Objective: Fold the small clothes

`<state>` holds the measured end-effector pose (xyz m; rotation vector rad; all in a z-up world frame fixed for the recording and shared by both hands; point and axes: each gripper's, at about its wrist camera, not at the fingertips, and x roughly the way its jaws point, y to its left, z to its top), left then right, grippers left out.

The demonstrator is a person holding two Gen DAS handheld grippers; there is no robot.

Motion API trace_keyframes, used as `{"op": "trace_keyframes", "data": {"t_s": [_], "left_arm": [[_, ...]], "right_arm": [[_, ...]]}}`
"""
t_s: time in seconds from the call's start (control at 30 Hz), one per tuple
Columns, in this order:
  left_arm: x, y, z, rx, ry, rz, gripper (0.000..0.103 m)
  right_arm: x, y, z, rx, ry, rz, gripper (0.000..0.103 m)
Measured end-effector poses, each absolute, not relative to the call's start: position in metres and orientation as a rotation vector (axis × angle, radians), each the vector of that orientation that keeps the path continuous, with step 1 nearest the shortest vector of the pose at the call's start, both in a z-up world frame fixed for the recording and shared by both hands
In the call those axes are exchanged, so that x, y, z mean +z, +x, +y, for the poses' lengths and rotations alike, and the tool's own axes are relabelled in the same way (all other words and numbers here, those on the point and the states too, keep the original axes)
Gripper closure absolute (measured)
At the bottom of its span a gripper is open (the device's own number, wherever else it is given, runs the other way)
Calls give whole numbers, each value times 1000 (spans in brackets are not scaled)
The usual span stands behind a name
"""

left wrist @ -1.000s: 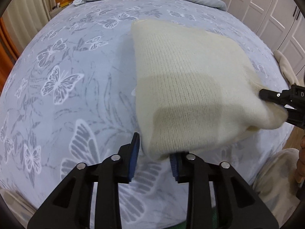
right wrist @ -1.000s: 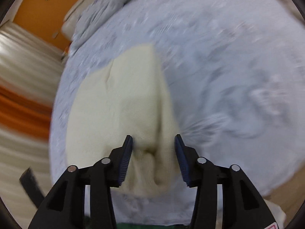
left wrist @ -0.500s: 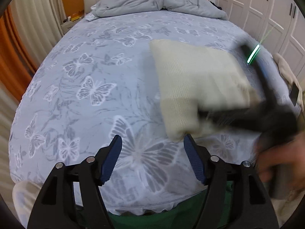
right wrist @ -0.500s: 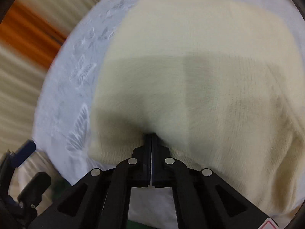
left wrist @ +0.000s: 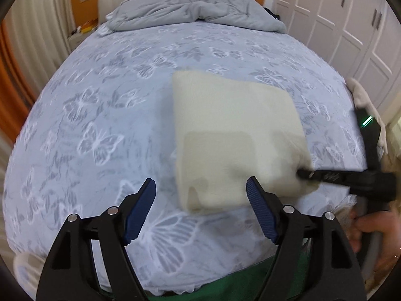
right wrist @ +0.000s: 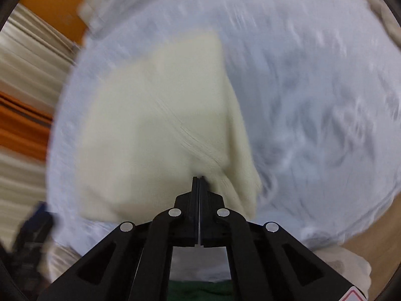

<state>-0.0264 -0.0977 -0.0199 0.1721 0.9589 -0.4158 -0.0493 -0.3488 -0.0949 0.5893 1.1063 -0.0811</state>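
Observation:
A folded cream knitted garment (left wrist: 233, 135) lies on the butterfly-print bed sheet (left wrist: 100, 125). My left gripper (left wrist: 200, 198) is open and empty, hovering just in front of the garment's near edge. My right gripper (right wrist: 199, 178) is shut on the garment's near right corner (right wrist: 213, 165), which puckers at the jaws; it also shows in the left wrist view (left wrist: 300, 174) coming in from the right. The right wrist view is motion-blurred; the garment (right wrist: 155, 125) fills its middle.
A rumpled grey duvet (left wrist: 195, 10) lies at the head of the bed against a beige headboard. White wardrobe doors (left wrist: 351, 25) stand on the right. Another cream cloth (left wrist: 363, 97) lies at the bed's right edge. Curtains hang on the left.
My left gripper let go of the garment's near edge, opened wide and drew back. My right gripper closed on the garment and now holds its near right corner.

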Motion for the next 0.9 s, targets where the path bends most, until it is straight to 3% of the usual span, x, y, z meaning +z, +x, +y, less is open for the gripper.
{"op": "trace_keyframes", "data": {"t_s": [0.13, 0.27, 0.37, 0.5, 0.67, 0.77, 0.83, 0.9], "left_arm": [[-22, -19, -111, -417, 162, 973, 27], [-35, -9, -122, -412, 143, 1025, 27], [-48, 1, -127, -386, 159, 1062, 27], [-55, 9, -125, -365, 150, 1090, 27], [-58, 9, -127, -363, 169, 1089, 27], [-58, 10, -129, -369, 160, 1090, 27], [-60, 11, -132, -368, 173, 1096, 27], [-63, 11, -134, -366, 187, 1100, 27]], "right_arm": [[-67, -17, -348, -103, 450, 1030, 103], [-128, 31, -351, -131, 398, 1197, 103], [-124, 42, -351, -126, 368, 1194, 103], [-82, 18, -350, -106, 424, 1093, 98], [-74, -25, -333, -96, 511, 1064, 94], [-86, -24, -310, -55, 491, 1125, 94], [-110, -16, -300, -93, 418, 1231, 103], [-134, -11, -302, -109, 417, 1293, 103]]}}
